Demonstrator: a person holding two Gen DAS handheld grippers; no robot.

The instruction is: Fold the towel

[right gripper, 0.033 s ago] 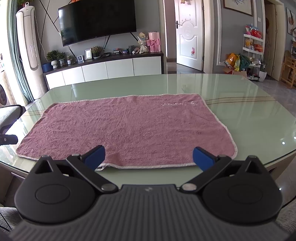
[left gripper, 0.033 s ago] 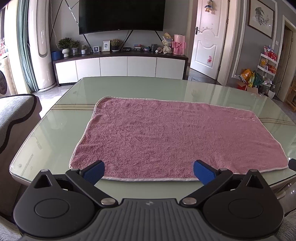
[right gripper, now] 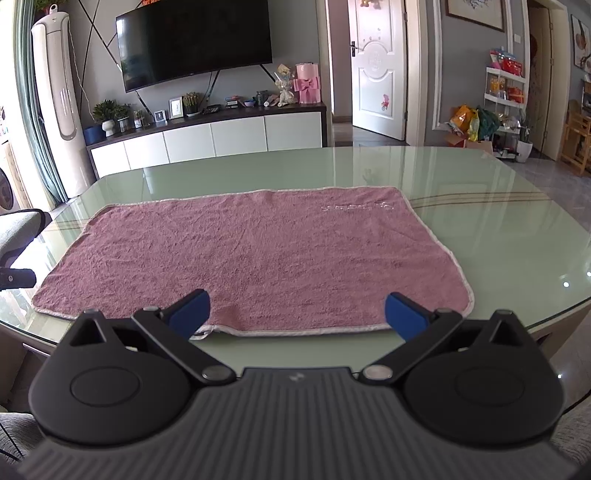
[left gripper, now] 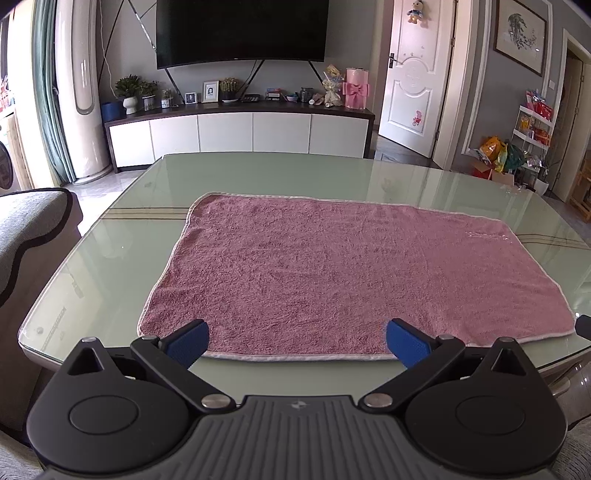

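The left gripper (left gripper: 297, 341) is held with its blue-padded jaws spread wide, nothing between them, poised at the 6 o'clock edge of the pink towel (left gripper: 351, 277). The right gripper (right gripper: 297, 314) is likewise spread wide and empty, set at the same near hem further along. In the left wrist view the blue pads (left gripper: 188, 341) are seen overlapping the white-trimmed hem; contact cannot be judged. The towel is laid flat and unfolded on the green glass table (left gripper: 258, 173), its long sides running from 9 to 3 o'clock. A small loop of trim (right gripper: 201, 334) is seen at the near hem by the right gripper's left pad. Beyond the table, at 12 o'clock, a white cabinet (left gripper: 236, 134) and a wall television (left gripper: 242, 31) are seen.
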